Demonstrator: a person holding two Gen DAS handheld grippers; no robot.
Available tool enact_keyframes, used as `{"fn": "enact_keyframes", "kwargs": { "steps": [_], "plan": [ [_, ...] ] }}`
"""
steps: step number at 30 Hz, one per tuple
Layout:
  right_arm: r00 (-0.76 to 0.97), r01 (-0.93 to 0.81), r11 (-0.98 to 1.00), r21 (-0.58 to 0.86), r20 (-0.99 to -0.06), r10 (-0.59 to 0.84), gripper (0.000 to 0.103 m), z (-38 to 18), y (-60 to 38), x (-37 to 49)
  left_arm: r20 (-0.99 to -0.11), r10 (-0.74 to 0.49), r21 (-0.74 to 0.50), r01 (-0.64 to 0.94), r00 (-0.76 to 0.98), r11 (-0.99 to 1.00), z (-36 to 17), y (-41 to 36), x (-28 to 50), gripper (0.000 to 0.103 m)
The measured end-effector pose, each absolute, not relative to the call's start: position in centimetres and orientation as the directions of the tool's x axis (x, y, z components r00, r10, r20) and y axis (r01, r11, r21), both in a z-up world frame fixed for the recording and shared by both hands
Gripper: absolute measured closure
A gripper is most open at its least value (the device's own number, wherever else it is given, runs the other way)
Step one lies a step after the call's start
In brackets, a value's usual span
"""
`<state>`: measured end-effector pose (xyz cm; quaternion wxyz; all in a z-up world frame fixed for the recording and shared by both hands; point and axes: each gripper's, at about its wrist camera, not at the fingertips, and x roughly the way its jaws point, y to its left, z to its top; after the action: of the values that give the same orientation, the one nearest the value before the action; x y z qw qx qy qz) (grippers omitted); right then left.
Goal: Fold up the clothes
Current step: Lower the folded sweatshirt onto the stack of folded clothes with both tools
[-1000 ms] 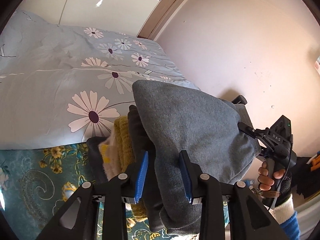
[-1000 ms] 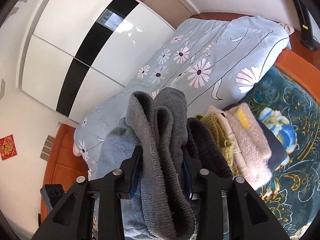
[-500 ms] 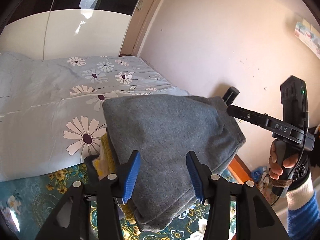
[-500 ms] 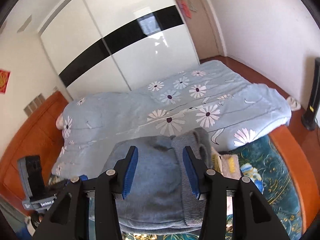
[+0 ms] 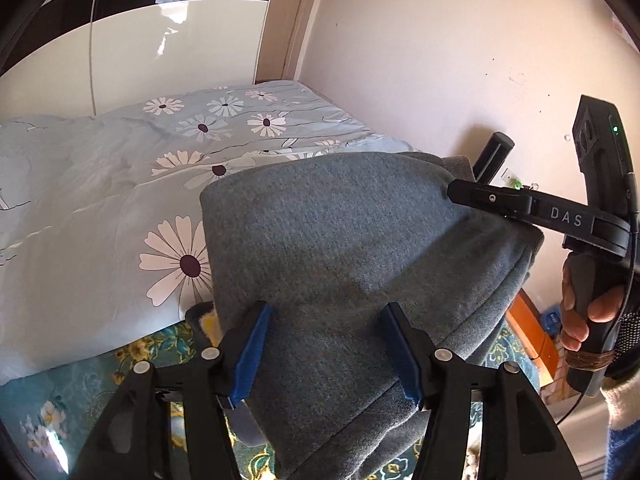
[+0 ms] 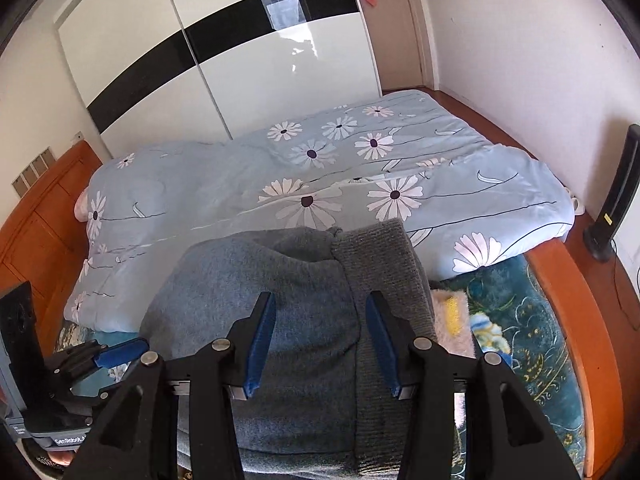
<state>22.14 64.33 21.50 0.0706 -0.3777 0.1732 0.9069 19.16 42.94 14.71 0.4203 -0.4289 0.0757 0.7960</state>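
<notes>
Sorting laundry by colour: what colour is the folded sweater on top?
Blue-grey sweater, with a grey ribbed band; clearest in the right wrist view.

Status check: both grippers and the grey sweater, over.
Left gripper open, right gripper open, nothing pinched. Folded grey sweater resting on the clothes pile. Nothing in the way.
</notes>
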Motion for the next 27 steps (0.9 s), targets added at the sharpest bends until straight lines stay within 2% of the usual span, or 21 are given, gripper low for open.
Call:
{"fn": "enact_keyframes", "kwargs": {
  "steps": [8,11,27],
  "plan": [
    [-0.675,-0.274,-0.933,0.232,-0.738,0.015,0.054,19.7,63.8,21.0,-0.755,0.598,-0.248,-0.727,-0.269,-0.64,13.9,42.6,19.1,0.039],
    [-0.678,-0.277,-0.932,0.233,-0.735,0.018,0.054,20.1,63.6,21.3,-0.743,0.615,-0.261,-0.732,-0.265,-0.629,14.8,42.3,19.6,0.036],
    [-0.705,-0.258,-0.948,0.184,-0.707,0.055,0.054,22.9,62.1,22.8,-0.692,0.666,-0.333,-0.695,-0.278,-0.637,16.8,39.6,19.9,0.036]
  ]
}}
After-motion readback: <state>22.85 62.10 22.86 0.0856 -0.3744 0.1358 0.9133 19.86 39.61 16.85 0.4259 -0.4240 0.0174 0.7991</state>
